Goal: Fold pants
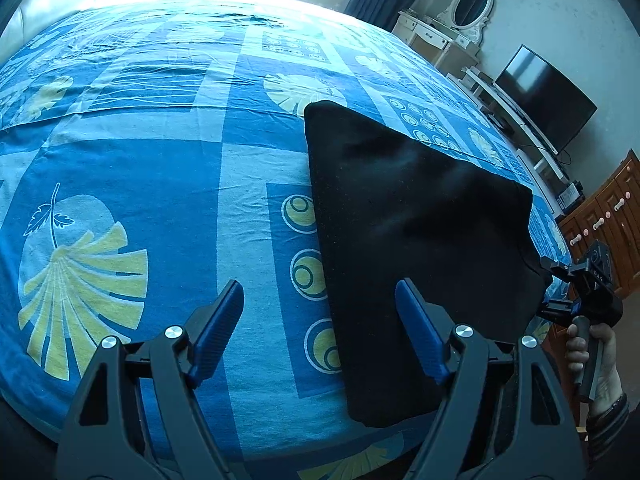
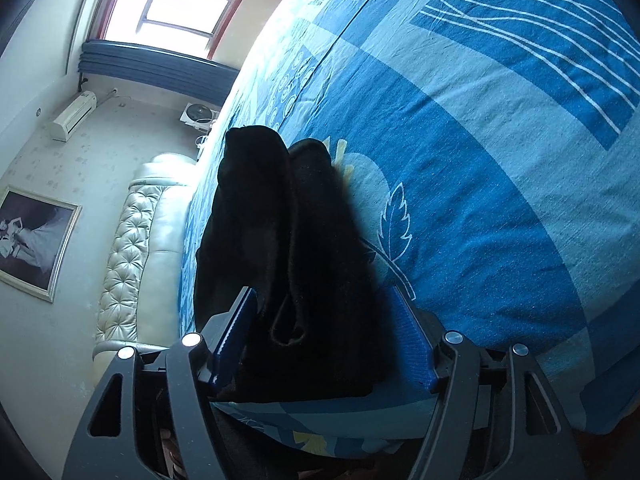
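Right wrist view: the folded black pants (image 2: 288, 264) lie on the bed (image 2: 500, 208), their length running away from the right claw (image 2: 324, 336), whose jaws stand apart astride the near end. The left claw (image 1: 320, 320) gapes empty beside them.

Quick count: one black folded pants (image 1: 416, 216), one bed with blue patterned sheet (image 1: 160, 160), two grippers – left gripper (image 1: 320, 312), right gripper (image 2: 326, 324). One TV (image 1: 548, 100), one oval mirror (image 1: 472, 4), one framed picture (image 2: 32, 240).

left wrist: above bed (image 1: 120, 152) | right wrist: close, rolled | shared: pants (image 1: 420, 208)
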The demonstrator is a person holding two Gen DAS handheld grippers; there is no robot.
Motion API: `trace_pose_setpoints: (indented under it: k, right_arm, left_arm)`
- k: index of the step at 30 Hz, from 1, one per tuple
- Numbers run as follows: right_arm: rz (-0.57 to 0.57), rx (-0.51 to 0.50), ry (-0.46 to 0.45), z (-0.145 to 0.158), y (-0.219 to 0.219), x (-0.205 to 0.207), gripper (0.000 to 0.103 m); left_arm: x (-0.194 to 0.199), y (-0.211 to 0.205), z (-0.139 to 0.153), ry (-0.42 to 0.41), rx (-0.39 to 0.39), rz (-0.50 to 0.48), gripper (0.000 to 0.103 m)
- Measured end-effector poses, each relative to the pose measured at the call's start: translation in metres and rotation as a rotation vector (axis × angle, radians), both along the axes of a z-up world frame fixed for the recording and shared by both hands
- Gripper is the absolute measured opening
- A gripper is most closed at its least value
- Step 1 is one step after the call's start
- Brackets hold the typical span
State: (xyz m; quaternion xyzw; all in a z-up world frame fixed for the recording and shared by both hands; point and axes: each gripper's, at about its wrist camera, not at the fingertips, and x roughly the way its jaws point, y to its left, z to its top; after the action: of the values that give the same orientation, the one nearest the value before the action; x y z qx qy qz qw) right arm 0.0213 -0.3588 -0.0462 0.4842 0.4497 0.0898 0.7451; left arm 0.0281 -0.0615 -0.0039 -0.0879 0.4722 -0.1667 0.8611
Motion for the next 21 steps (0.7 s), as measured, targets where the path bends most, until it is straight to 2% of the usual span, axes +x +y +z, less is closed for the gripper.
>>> trace_pose_setpoints:
  k: [5,10,12,19,21]
  right_arm:
    - [0.001,0.007,-0.008,0.0,0.004,0.001,0.071]
    - [0.026,0.007,-0.011,0.0,0.006,0.003,0.071]
    - [0.042,0.004,-0.014,0.001,0.01,0.005,0.071]
    - [0.063,-0.015,-0.018,0.005,0.013,0.009,0.075]
    - [0.063,-0.013,-0.017,0.005,0.012,0.01,0.076]
  left_arm:
    - [0.002,0.01,-0.004,0.049,-0.069,0.008,0.078]
    - [0.008,0.016,-0.019,0.198,-0.284,-0.082,0.078]
    - [0.01,0.013,-0.028,0.246,-0.345,-0.125,0.078]
    - [0.024,0.003,-0.047,0.303,-0.449,-0.144,0.078]
    - [0.027,-0.006,-0.049,0.314,-0.453,-0.156,0.075]
